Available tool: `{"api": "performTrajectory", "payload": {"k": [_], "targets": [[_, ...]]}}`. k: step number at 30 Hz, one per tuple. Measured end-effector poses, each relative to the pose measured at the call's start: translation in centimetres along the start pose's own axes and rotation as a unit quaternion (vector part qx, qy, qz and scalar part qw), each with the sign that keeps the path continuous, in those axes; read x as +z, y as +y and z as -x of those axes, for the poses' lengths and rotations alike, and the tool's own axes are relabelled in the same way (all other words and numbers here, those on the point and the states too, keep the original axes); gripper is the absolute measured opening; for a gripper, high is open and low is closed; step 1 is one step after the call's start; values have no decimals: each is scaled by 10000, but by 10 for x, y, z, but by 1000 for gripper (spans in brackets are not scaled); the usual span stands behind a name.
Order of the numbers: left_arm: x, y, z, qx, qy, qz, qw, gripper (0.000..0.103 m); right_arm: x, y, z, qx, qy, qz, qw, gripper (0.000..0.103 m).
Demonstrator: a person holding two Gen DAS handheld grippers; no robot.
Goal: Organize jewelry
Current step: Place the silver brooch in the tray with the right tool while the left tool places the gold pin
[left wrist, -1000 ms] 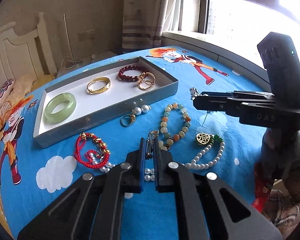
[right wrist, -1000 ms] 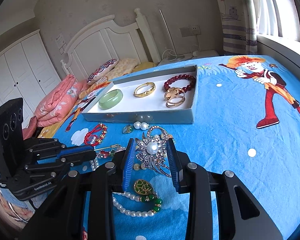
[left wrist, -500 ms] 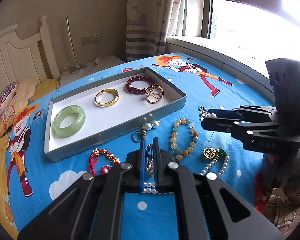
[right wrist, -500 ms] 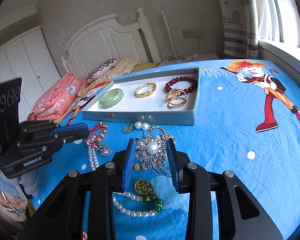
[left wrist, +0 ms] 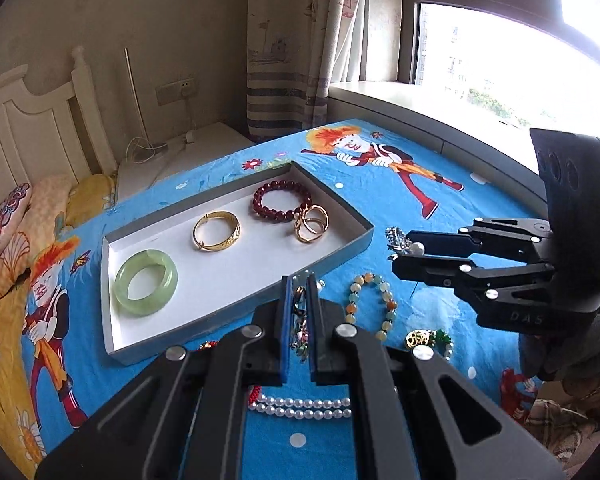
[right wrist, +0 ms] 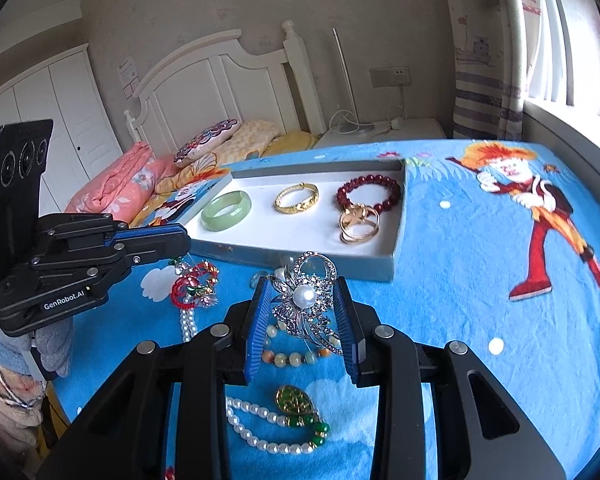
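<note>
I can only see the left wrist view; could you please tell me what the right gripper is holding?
Observer: The right gripper is shut on a silver rhinestone brooch with a large pearl at its centre.
Operator: Thank you. What is pinched in the left gripper? I only see it edge-on.
Observer: From the side, the left gripper pinches a small colourful charm, and a pearl strand trails down from it.
</note>
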State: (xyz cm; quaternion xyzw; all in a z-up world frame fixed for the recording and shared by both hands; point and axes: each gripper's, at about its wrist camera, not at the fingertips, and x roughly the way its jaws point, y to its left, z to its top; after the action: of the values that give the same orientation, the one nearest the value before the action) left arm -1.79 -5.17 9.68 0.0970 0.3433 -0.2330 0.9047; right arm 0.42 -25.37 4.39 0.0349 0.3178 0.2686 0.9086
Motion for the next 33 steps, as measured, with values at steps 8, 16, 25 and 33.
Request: {"api": "performTrajectory", "payload": {"k": [8,16,25,33], "targets": [[37,34,-8,-308,6,364,9989,6,29,7,-33,-30,191,253,9995,32],[46,62,-42,-360,203,661,9970,6,50,16,-84,-154,570,467,9972,32],[35,96,-90,-128,645,836,9943,7,52,18,-125,-390,972,642,9924,32],[29,103,-95,754,451,499,9949,64,59,7,-131,-218,919,458,9945,65]]}}
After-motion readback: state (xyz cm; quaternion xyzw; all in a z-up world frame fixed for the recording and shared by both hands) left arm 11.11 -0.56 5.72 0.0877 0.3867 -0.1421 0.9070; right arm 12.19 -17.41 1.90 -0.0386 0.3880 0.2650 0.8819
